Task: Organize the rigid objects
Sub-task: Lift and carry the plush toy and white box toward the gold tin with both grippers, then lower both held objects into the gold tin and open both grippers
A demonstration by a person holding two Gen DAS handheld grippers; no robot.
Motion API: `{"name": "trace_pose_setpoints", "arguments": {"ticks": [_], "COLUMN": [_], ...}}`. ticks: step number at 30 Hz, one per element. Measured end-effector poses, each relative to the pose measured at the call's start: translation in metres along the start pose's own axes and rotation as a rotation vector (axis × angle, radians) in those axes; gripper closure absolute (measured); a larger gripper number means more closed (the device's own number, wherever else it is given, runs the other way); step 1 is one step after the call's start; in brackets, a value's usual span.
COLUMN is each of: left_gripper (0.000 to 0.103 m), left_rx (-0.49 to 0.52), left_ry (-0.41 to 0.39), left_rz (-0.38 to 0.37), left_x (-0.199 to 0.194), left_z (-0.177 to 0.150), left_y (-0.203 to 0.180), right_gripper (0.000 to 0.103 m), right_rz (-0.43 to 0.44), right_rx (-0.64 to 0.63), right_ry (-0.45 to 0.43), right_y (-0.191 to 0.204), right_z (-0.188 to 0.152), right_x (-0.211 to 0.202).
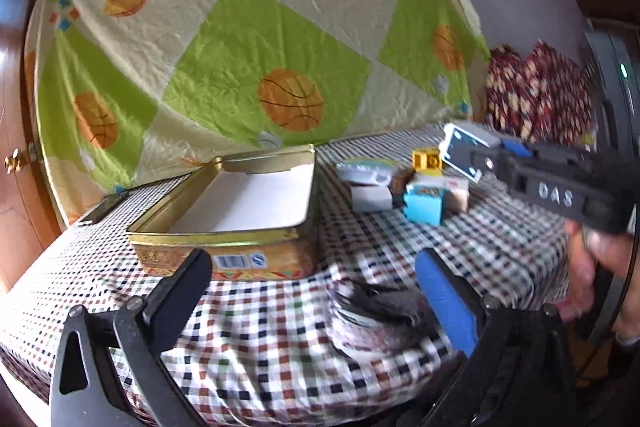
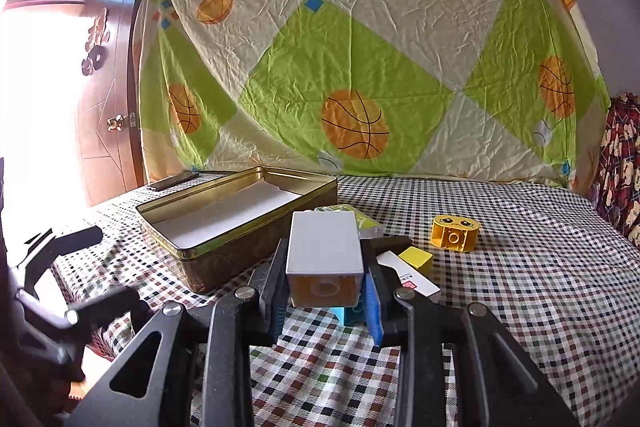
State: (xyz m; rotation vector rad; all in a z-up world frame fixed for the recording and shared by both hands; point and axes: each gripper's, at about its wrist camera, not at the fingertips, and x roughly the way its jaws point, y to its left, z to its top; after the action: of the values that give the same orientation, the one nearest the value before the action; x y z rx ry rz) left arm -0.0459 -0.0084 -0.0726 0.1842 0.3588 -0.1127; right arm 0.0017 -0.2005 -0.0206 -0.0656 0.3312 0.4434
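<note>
My right gripper (image 2: 326, 283) is shut on a white-topped block (image 2: 324, 251) with a yellowish front, held above the checked cloth. The open gold tin (image 2: 240, 211) with a white lining stands just to its left. A yellow face brick (image 2: 454, 233), a small yellow cube (image 2: 416, 259), a white card (image 2: 408, 281) and a cyan block (image 2: 352, 313) lie nearby. My left gripper (image 1: 316, 287) stands wide open in front of the tin (image 1: 224, 215). A dark blurred thing (image 1: 376, 303) lies on the cloth between its fingers, untouched. The right gripper (image 1: 492, 157) carries the white block (image 1: 460, 151) at the right.
A dark phone (image 2: 172, 181) lies behind the tin. A basketball-print sheet (image 2: 360, 67) hangs at the back, a wooden door (image 2: 108, 99) stands at the left and red patterned fabric (image 1: 536, 95) at the right. A person's hand (image 1: 584, 267) grips the right tool.
</note>
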Motion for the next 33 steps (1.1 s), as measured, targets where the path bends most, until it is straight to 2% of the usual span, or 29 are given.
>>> {"name": "trace_pose_setpoints", "arguments": {"ticks": [2, 4, 7, 9, 10, 16, 20, 26, 33], "left_gripper": [0.000, 0.000, 0.001, 0.017, 0.044, 0.045, 0.045, 0.045, 0.045], "left_rx": [0.051, 0.058, 0.051, 0.033, 0.034, 0.030, 0.005, -0.025, -0.123], "left_ry": [0.026, 0.057, 0.077, 0.071, 0.074, 0.049, -0.001, -0.064, -0.016], "left_rz": [0.012, -0.019, -0.018, -0.049, -0.069, -0.088, -0.084, -0.036, 0.019], "left_x": [0.006, 0.014, 0.023, 0.024, 0.024, 0.019, 0.007, 0.002, 0.038], "left_z": [-0.006, -0.007, -0.009, -0.009, -0.009, -0.010, 0.000, 0.027, 0.051], "left_y": [-0.014, -0.020, -0.021, -0.018, -0.019, -0.018, -0.010, 0.013, 0.063], "right_gripper": [0.069, 0.069, 0.069, 0.069, 0.069, 0.069, 0.069, 0.069, 0.069], "right_rz": [0.005, 0.001, -0.008, -0.005, -0.003, 0.006, 0.009, 0.050, 0.162], "right_rx": [-0.004, -0.017, -0.021, -0.013, -0.011, -0.025, -0.029, -0.034, -0.035], "right_ry": [0.000, -0.003, -0.010, -0.002, 0.003, 0.009, -0.002, 0.001, 0.071], "right_y": [0.003, 0.005, 0.005, 0.004, 0.003, 0.008, 0.008, 0.013, 0.034], "right_z": [-0.002, -0.003, -0.004, -0.005, -0.007, -0.008, -0.004, 0.013, 0.045], "right_x": [-0.001, -0.003, -0.004, -0.002, 0.000, 0.004, 0.003, 0.013, 0.059]}}
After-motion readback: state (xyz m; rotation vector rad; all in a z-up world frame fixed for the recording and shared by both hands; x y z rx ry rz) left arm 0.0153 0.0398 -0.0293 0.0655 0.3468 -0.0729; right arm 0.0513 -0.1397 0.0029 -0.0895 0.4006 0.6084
